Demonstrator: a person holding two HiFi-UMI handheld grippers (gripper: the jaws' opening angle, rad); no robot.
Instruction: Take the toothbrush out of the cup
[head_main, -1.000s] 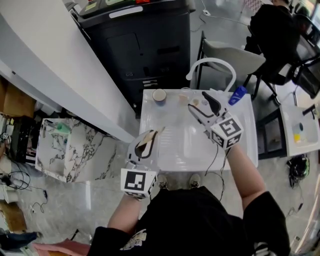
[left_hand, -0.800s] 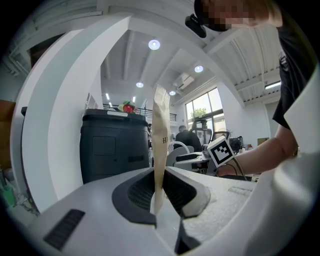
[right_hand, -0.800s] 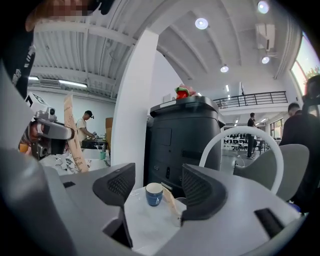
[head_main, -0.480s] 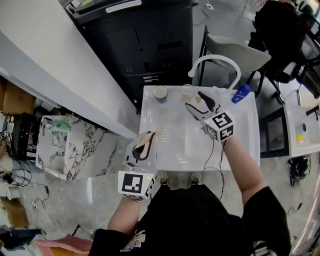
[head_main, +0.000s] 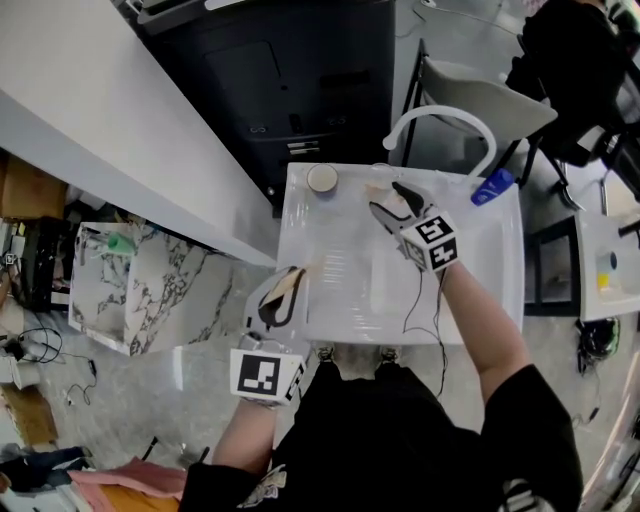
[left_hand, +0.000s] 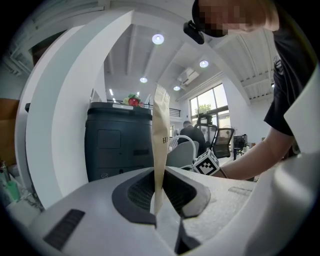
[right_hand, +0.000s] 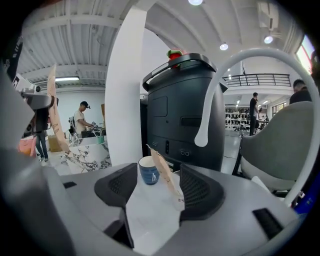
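Two cups stand at the white table's (head_main: 470, 290) far edge: a blue cup (head_main: 322, 178) (right_hand: 149, 170) and a clear cup (head_main: 378, 183). A toothbrush in a tan paper sleeve (right_hand: 165, 174) leans up out of the clear cup. My right gripper (head_main: 392, 203) (right_hand: 159, 187) is at the clear cup, open. Its jaws have just been closing a little, and the sleeved toothbrush stands between them untouched. At the table's near left corner, my left gripper (head_main: 282, 292) (left_hand: 160, 192) is shut on another tan paper-sleeved toothbrush (left_hand: 160, 145), held upright.
A white curved tube (head_main: 440, 125) arches over the table's far right, with a blue bottle (head_main: 492, 186) beside it. A dark cabinet (head_main: 300, 70) stands behind the table, next to a grey chair (head_main: 480, 100). A marble side table (head_main: 120, 290) is at the left.
My right gripper has dropped and moved toward the cups at the far edge. The left gripper has sunk slightly at the near left corner, still holding its sleeved toothbrush.
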